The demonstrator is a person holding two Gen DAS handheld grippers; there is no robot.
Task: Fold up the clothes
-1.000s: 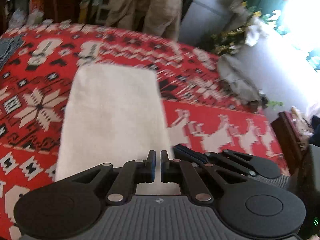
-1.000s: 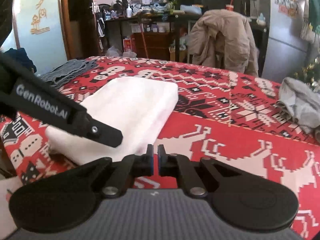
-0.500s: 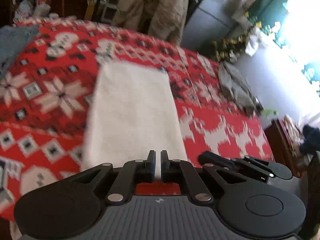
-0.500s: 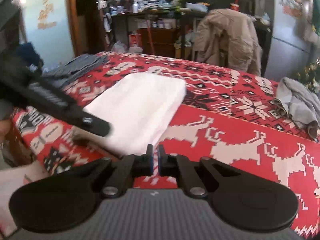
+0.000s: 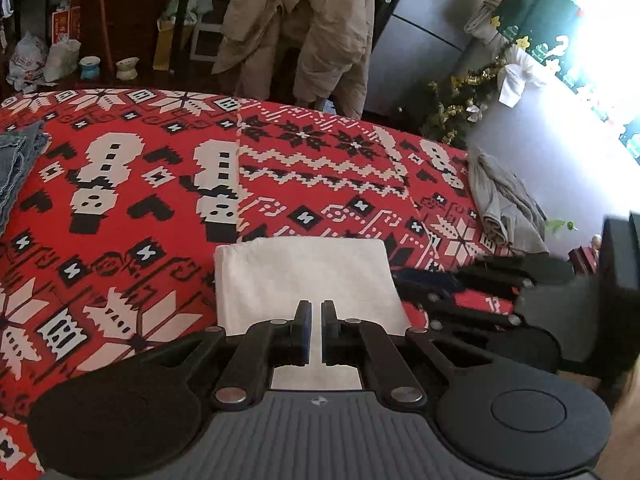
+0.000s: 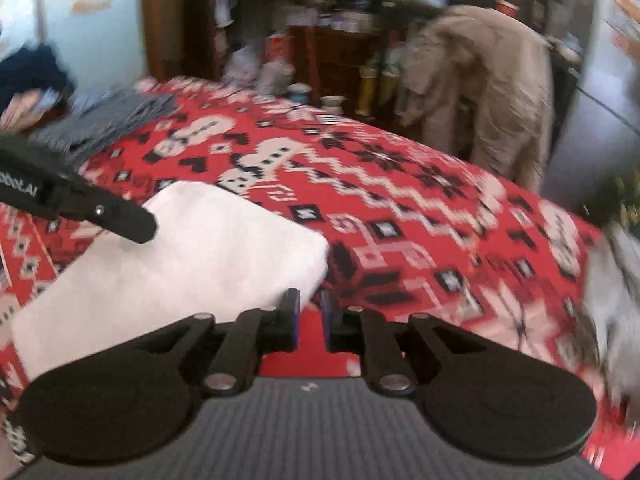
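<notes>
The left gripper (image 5: pixel 316 330) hangs over the near end of the white cloth (image 5: pixel 304 276). Its two fingers are almost together, with only a thin gap, and nothing is between them. The white cloth lies flat in a neat folded block on the red blanket (image 5: pixel 160 168). A gray garment (image 5: pixel 504 204) lies crumpled far to the right of the white cloth, and a blue one (image 5: pixel 16 164) far to its left.

From the other side, the right gripper (image 6: pixel 310 322) sits just past the right corner of the white cloth (image 6: pixel 180 264). Its fingers are a little apart and hold nothing. This view is blurry.

The white cloth looks folded already. I think it could take one more fold, or the gray garment (image 6: pixel 616 280) could come next. I cannot tell which.
</notes>
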